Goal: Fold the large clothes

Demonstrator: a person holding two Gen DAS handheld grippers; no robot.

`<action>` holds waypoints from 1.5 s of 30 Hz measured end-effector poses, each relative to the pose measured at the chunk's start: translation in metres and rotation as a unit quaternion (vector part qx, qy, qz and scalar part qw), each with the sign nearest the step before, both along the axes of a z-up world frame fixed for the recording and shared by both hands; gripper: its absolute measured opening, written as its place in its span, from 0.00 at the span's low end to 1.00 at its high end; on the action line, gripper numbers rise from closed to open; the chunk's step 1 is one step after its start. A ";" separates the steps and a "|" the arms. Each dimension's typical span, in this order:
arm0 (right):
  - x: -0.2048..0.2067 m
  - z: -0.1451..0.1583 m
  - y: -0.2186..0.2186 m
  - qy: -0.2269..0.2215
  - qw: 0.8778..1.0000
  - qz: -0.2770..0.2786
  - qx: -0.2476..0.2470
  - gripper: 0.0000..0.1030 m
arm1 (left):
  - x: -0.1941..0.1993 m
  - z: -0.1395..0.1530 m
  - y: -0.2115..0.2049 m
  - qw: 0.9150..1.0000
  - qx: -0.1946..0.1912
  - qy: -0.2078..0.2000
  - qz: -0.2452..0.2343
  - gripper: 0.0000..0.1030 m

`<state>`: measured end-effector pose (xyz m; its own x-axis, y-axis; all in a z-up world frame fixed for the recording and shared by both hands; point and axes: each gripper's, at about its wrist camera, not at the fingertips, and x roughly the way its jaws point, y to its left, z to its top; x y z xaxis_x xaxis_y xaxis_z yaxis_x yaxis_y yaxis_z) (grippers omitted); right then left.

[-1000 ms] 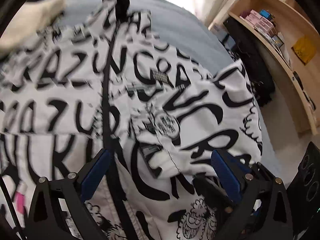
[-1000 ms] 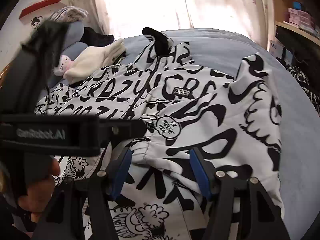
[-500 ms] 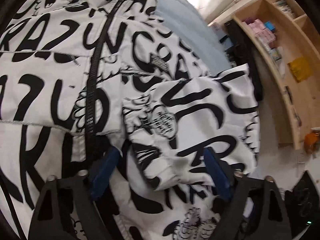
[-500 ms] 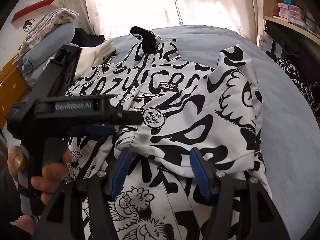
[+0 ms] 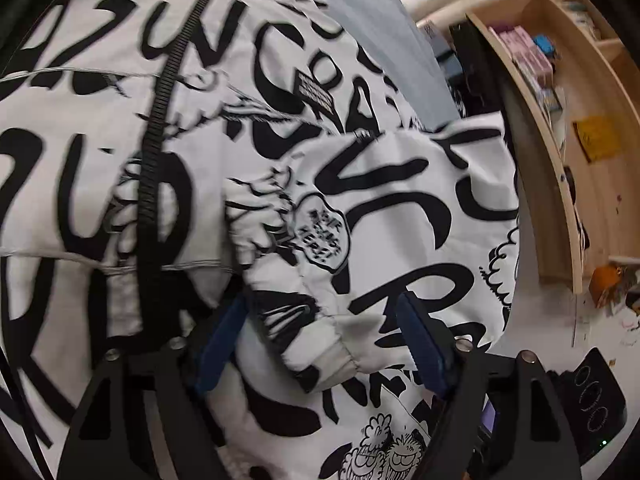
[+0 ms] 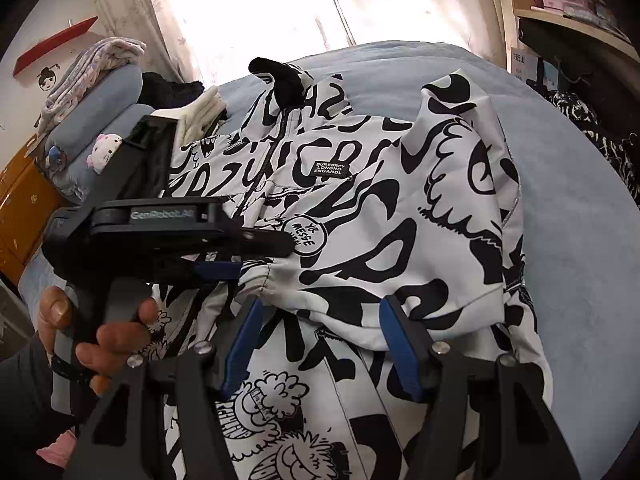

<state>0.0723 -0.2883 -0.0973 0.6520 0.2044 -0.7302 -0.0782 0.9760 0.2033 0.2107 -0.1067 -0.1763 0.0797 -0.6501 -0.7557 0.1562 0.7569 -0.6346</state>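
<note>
One white zip-up jacket printed with heavy black graffiti lettering [image 6: 360, 208] lay spread on the pale blue bedcover [image 6: 580, 208], its single black zipper [image 5: 156, 132] running down the front and one sleeve folded across the chest. Two black handheld grippers with blue-padded fingers were at work over it. The left gripper [image 5: 324, 340] had just been closing its jaws, and the gathered sleeve cuff [image 5: 320, 344] sat between the blue pads; whether they pressed it could not be told. The right gripper [image 6: 320, 344] hung with its fingers apart over the lower edge of the folded sleeve, nothing pinched between them.

Only the right wrist view showed the person's hand [image 6: 100, 340] wrapped around the left gripper's handle, the bright curtained window [image 6: 280, 0], one black collar [image 6: 280, 80], a cream garment [image 6: 200, 116] and the stacked blue pillows [image 6: 100, 120] at the bed's head. Only the left wrist view showed the wooden shelving [image 5: 580, 140] beside the bed.

The jacket carried a small black label [image 6: 330, 168] and cartoon figures near the hem.
</note>
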 end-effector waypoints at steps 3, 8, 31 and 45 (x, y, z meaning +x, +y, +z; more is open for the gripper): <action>0.001 0.000 0.002 0.001 1.000 0.001 -0.003 0.59 | 0.006 0.001 -0.016 1.000 0.002 0.003 -0.016 0.50; -0.004 0.011 0.001 -0.010 1.000 -0.001 -0.012 0.59 | 0.024 0.032 -0.045 0.998 0.020 -0.033 -0.043 0.08; 0.093 0.036 -0.112 0.028 0.992 -0.122 -0.008 0.59 | 0.097 0.113 0.125 0.964 0.183 -0.182 0.067 0.07; 0.164 -0.034 -0.167 0.116 0.975 -0.175 0.074 0.59 | 0.108 0.030 0.166 0.977 0.164 -0.112 0.072 0.62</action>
<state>0.2362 -0.4554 -0.1308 0.5219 0.1127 -0.8455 0.3190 0.8935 0.3160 0.3189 0.0595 -0.1468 0.3401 -0.3451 -0.8748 0.1412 0.9384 -0.3153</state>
